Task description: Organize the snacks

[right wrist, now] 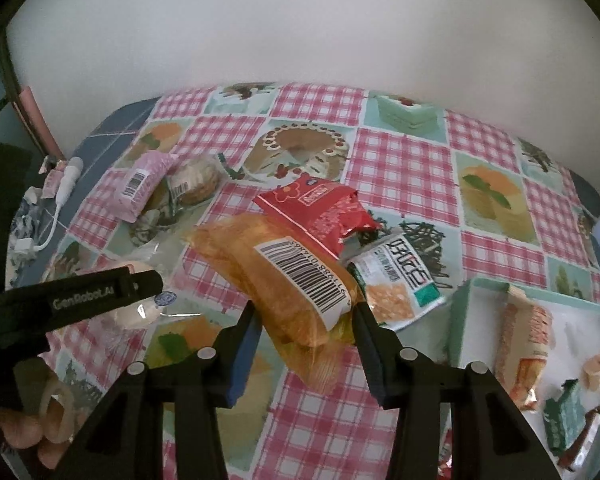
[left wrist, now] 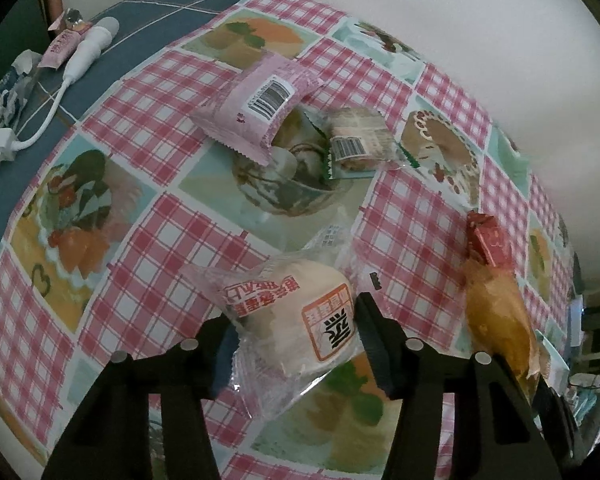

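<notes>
We are at the pick-up step of the sort, with one snack taken in each gripper. The right gripper (right wrist: pixel 306 322) has its jaws closed part-way against the sides of the orange snack bag (right wrist: pixel 284 276), whose barcode label faces up; the bag's far end lies against the red snack packet (right wrist: pixel 320 210), and its near end hangs below the jaws. The left gripper (left wrist: pixel 294 320) stands about half open around the clear-wrapped white bun (left wrist: pixel 300 312) near the front of the surface (left wrist: pixel 140 128); the right jaw lies against the wrapper, but the left pad is partly hidden by the film, so we cannot confirm a firm grip there. The teal tray (right wrist: pixel 460 312) sits at the near right of the right-wrist view and already holds a striped orange packet (right wrist: pixel 526 340) and a small green packet (right wrist: pixel 564 416). We judge it to be the destination. The next move calls for lifting the orange bag clear of the red packet and the green-and-white packet (right wrist: pixel 400 280) beside it, then carrying it right over the tray rim and setting it in the open space on the tray's near-left side. The left gripper should finish closing on the bun before lifting. A pink packet (left wrist: pixel 260 108) and a round wrapped cake (left wrist: pixel 358 138) remain at the far side, well apart from both grippers.
</notes>
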`<state>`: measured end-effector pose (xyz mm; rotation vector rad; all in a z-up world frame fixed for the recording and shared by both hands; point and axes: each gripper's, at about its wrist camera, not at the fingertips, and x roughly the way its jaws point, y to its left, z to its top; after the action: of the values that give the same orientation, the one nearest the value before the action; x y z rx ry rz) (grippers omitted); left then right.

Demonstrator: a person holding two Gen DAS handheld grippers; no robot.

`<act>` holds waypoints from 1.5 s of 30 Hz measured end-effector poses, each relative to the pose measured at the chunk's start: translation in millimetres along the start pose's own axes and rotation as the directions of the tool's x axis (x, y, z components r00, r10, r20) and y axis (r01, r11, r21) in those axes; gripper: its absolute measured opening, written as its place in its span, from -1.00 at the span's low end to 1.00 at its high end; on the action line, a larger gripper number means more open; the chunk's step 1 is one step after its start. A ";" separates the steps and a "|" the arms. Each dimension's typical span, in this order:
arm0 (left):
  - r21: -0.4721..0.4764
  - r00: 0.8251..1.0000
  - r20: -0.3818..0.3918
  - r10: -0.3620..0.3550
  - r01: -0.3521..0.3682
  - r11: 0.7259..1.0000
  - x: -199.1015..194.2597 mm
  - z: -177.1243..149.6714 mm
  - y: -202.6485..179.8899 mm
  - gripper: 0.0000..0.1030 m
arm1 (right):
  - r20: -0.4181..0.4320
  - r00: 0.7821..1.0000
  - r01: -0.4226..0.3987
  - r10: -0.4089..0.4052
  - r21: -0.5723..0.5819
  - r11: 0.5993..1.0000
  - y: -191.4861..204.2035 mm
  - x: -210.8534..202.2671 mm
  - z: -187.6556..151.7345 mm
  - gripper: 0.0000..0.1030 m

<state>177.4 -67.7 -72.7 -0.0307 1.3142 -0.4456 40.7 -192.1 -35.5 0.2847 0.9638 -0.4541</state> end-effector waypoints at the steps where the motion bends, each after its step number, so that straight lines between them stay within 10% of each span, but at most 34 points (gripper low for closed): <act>1: 0.000 1.000 0.002 -0.004 0.004 1.000 -1.5 0.2 0.1 0.06 | 0.002 1.000 0.000 0.000 0.003 1.000 -1.9 -2.6 -0.6 -0.04; 45: 0.134 0.971 0.156 -0.181 0.161 0.978 -98.3 -25.8 -86.5 -0.08 | 0.131 0.990 0.033 -0.055 0.165 0.986 -110.5 -99.3 -23.2 -0.17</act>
<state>109.5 -108.3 34.8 -0.0802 1.1218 -0.6558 -78.8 -254.2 31.5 0.3761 0.8030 -0.5870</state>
